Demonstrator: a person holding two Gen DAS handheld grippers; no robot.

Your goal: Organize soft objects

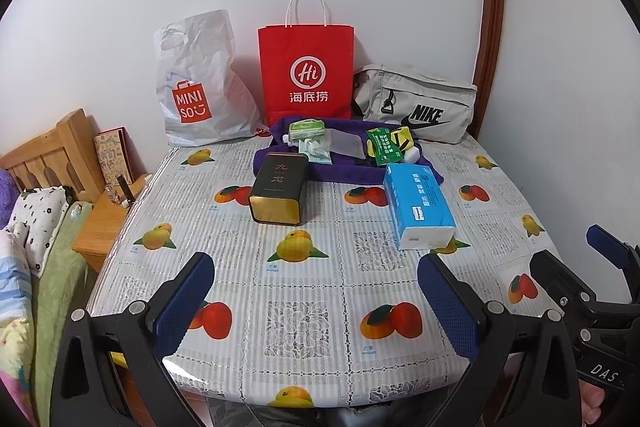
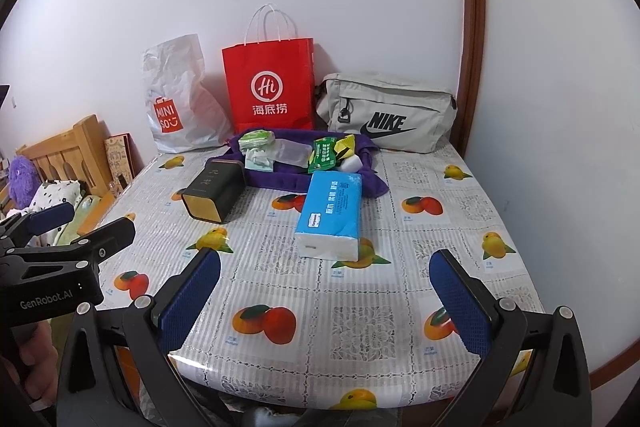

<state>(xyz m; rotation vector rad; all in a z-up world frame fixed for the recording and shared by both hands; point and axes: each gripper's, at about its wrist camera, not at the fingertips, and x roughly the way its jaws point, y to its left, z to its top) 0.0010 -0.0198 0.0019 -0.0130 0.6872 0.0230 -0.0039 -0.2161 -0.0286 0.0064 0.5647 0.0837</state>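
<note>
A blue tissue pack (image 1: 420, 205) (image 2: 331, 215) lies on the table, right of middle. A purple cloth (image 1: 340, 171) (image 2: 304, 183) behind it carries small packets: a green wipes pack (image 1: 306, 129) (image 2: 256, 139) and a green sachet (image 1: 384, 145) (image 2: 325, 155). A grey Nike pouch (image 1: 416, 105) (image 2: 384, 113) leans at the back right. My left gripper (image 1: 316, 291) is open and empty above the table's near edge. My right gripper (image 2: 326, 291) is open and empty, beside it on the right.
A dark tin (image 1: 280, 189) (image 2: 214, 193) lies on its side left of the tissues. A red paper bag (image 1: 306, 75) (image 2: 270, 87) and a white Miniso bag (image 1: 198, 83) (image 2: 176, 99) stand against the wall. A wooden bed (image 1: 48, 155) is to the left.
</note>
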